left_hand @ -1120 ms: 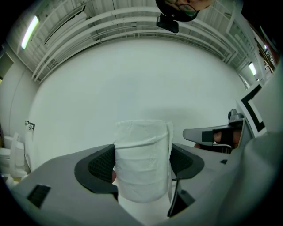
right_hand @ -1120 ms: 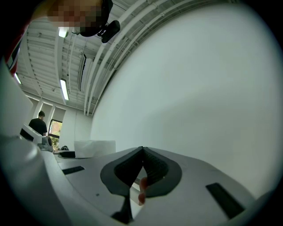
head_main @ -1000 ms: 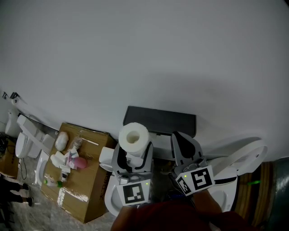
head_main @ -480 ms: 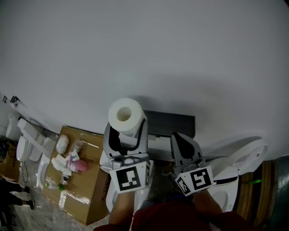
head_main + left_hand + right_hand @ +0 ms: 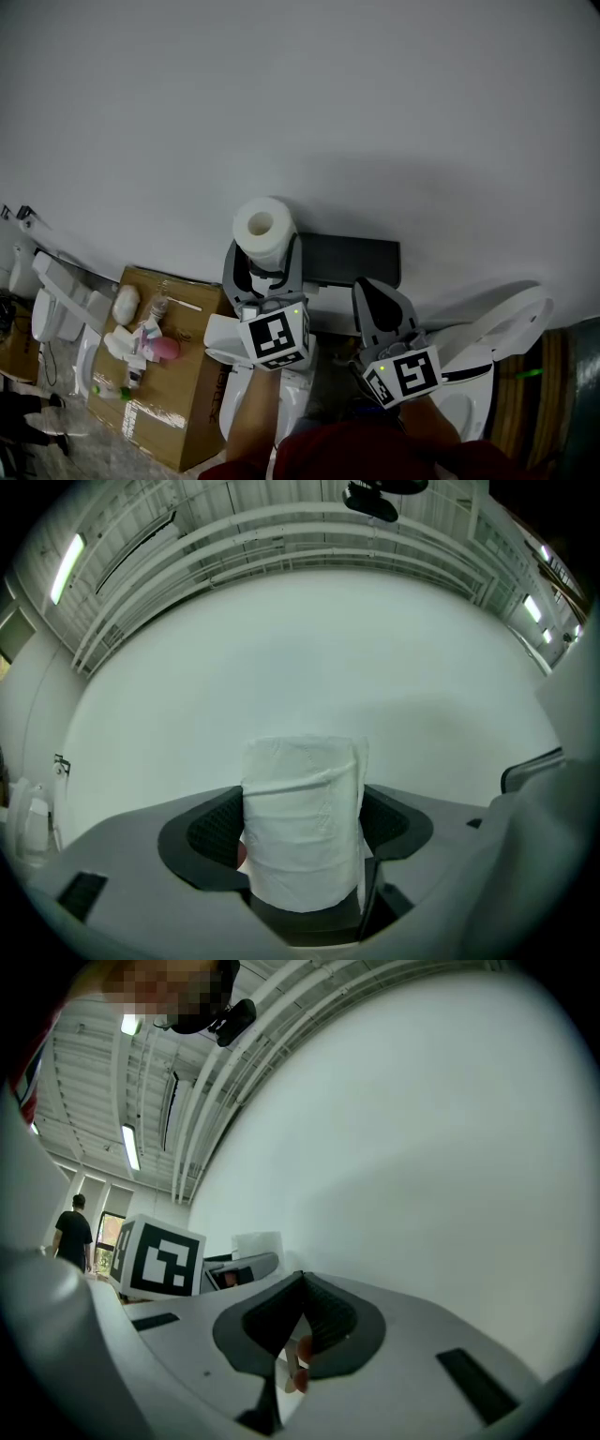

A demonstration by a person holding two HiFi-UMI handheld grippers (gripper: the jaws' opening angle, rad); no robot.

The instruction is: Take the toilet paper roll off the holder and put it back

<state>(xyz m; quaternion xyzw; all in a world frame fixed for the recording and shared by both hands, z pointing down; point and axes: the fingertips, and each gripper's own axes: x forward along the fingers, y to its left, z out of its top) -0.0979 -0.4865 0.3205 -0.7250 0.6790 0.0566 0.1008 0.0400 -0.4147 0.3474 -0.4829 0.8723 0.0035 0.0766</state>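
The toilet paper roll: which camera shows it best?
The left gripper view: the toilet paper roll fills the middle, upright, clamped by the left gripper. The head view shows it small, end-on, with its hollow core. The right gripper view catches only a small white part.

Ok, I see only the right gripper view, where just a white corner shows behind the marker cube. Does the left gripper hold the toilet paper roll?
Observer: Yes. In the left gripper view the white toilet paper roll stands upright between the fingers of the left gripper, which press on its sides.
Operator: And where is the holder?
Observer: In the head view the dark rectangular holder on the wall is just to the right of the roll.
Operator: Is anything else nearby?
Observer: A brown cardboard box with small items lies to the lower left.
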